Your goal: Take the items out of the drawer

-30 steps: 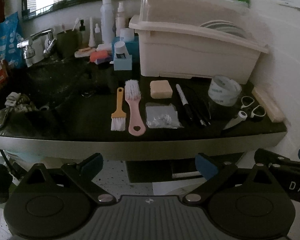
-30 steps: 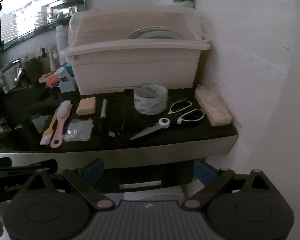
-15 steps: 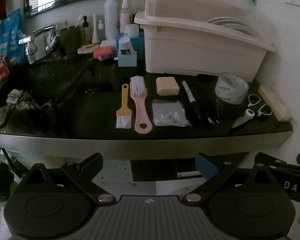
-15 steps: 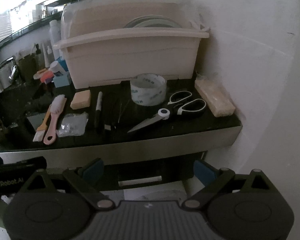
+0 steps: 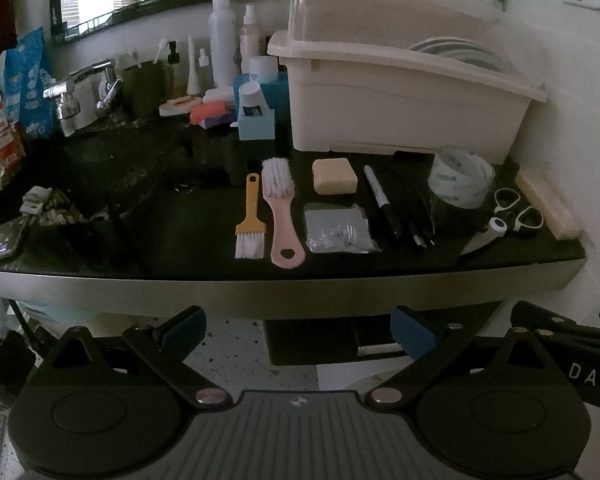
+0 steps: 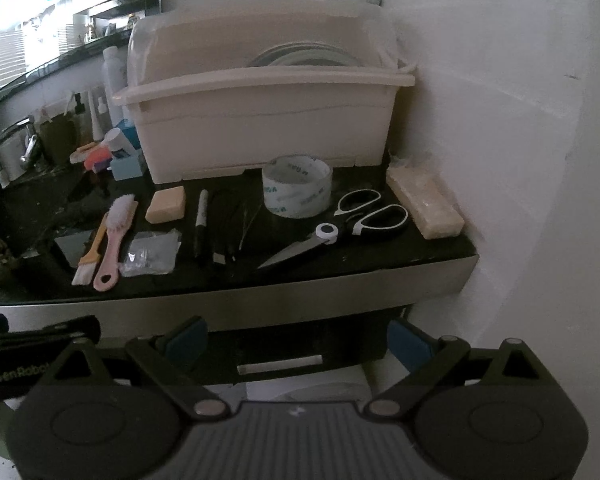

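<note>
Both my left tongs (image 5: pixel 296 330) and right tongs (image 6: pixel 296 340) hang released and empty below the dark bench (image 6: pixel 340 300). The dark drawer with its pale bar handle (image 6: pixel 280 364) sits under the bench edge, apparently closed, its contents hidden. I judge the handle comes first: bring the right tongs level with that bar, straddle it squarely, clench, then pull straight out, not downward.

Home kitchen: sink tap (image 5: pixel 82 88), covered dish rack (image 5: pixel 400 92), black counter (image 5: pixel 180 232).
</note>
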